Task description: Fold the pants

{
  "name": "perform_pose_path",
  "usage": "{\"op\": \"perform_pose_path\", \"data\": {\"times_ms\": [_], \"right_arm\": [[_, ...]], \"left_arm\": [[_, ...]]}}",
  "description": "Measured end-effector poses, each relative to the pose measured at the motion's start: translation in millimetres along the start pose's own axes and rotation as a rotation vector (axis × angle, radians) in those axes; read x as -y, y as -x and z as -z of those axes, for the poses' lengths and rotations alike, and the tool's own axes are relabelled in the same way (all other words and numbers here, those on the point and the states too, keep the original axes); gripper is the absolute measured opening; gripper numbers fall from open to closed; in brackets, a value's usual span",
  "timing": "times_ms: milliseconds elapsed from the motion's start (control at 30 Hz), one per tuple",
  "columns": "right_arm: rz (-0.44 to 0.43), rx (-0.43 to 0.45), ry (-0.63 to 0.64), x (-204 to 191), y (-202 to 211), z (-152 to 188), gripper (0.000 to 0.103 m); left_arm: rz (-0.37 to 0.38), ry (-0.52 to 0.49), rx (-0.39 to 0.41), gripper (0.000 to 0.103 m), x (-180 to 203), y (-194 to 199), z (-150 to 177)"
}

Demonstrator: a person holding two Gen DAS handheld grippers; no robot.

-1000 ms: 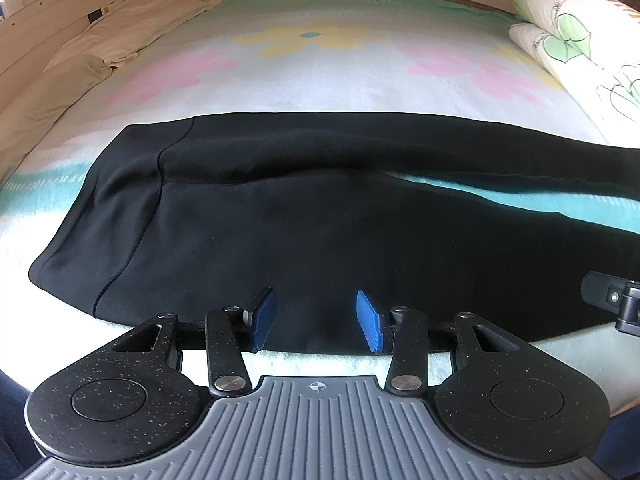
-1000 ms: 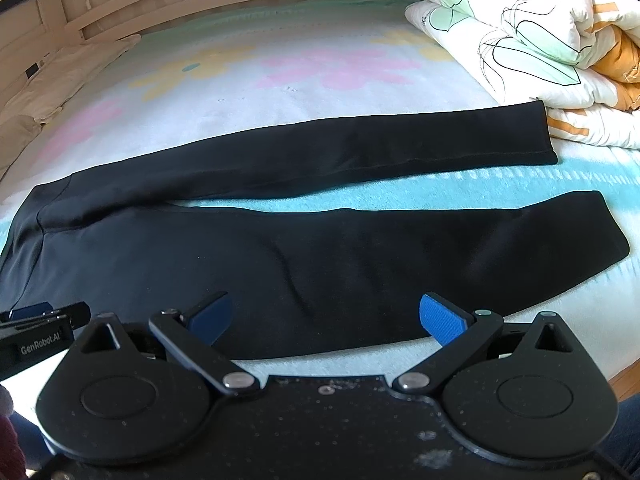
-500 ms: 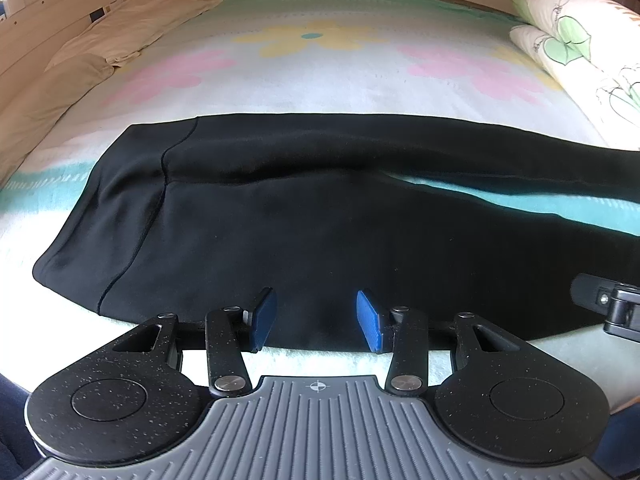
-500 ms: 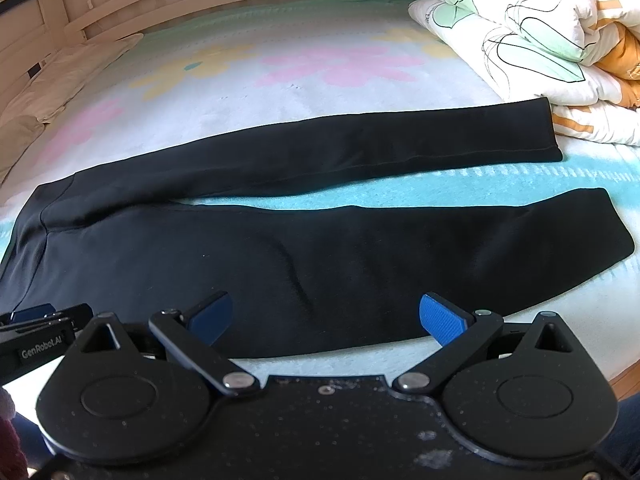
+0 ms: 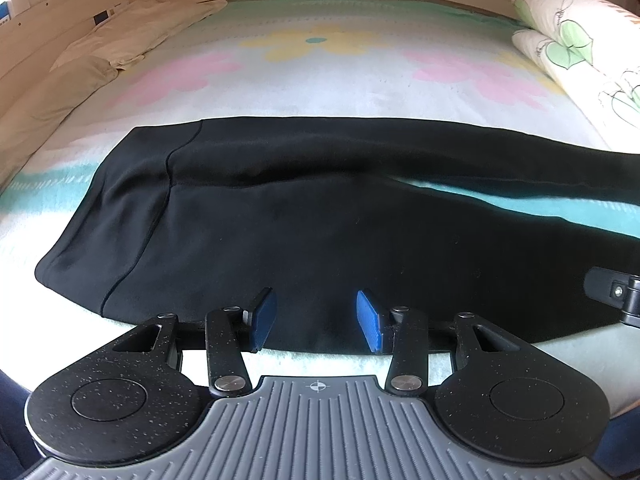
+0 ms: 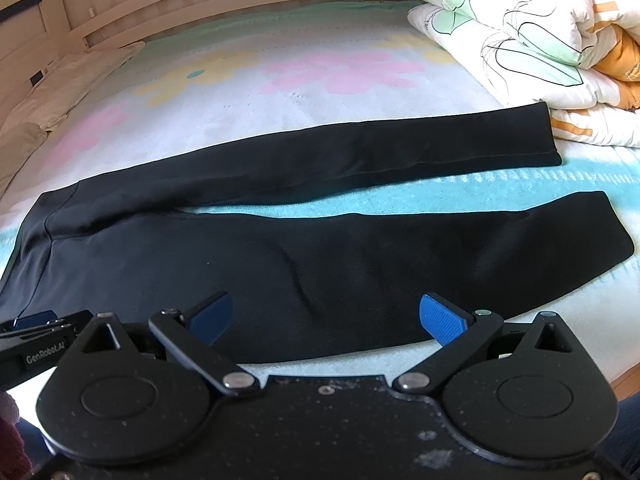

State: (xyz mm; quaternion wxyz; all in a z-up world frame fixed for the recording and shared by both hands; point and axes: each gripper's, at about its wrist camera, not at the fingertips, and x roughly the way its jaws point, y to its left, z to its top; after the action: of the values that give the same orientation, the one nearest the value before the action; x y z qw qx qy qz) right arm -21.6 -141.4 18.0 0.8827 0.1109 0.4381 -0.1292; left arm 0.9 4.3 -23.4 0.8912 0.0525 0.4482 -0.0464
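Observation:
Black pants lie flat on the bed, waist to the left, both legs stretched rightward with a strip of teal blanket between them. In the left wrist view the waist end of the pants fills the middle. My left gripper hovers over the near edge of the pants by the waist, open, nothing between its blue pads. Farther along the near leg, my right gripper stands wide open over that leg's near edge, also empty. The tip of the left gripper shows at the left edge of the right wrist view.
A floral blanket covers the bed. A folded quilt is stacked at the right, touching the far leg's cuff. Beige pillows lie at the left. A wooden bed rail runs along the back.

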Motion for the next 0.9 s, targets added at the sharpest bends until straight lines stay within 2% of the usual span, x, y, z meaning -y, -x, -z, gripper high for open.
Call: {"op": "perform_pose_path", "data": {"times_ms": [200,433,667,800,900], "right_arm": [[0.008,0.012,-0.009,-4.0,1.4,1.1,0.103],[0.014,0.055,-0.046,-2.6,7.7,4.5,0.103],[0.115,0.076,-0.099,2.9,10.8,10.0,0.103],[0.043,-0.006,-0.126,6.4,2.6,3.5,0.101],[-0.025,-0.073,-0.096,1.3,-2.6,-6.0,0.099]], "left_arm": [[0.009,-0.003,-0.002,0.043,0.8,0.5,0.0],[0.071,0.015,0.004,0.043,-2.5,4.8,-0.5],[0.065,0.018,-0.042,0.043,-7.5,-1.0,-5.3],[0.068,0.021,-0.063,0.043,-15.5,0.3,-25.3],[0.059,0.001,-0.044,0.043,-21.3,4.7,-51.0]]}}
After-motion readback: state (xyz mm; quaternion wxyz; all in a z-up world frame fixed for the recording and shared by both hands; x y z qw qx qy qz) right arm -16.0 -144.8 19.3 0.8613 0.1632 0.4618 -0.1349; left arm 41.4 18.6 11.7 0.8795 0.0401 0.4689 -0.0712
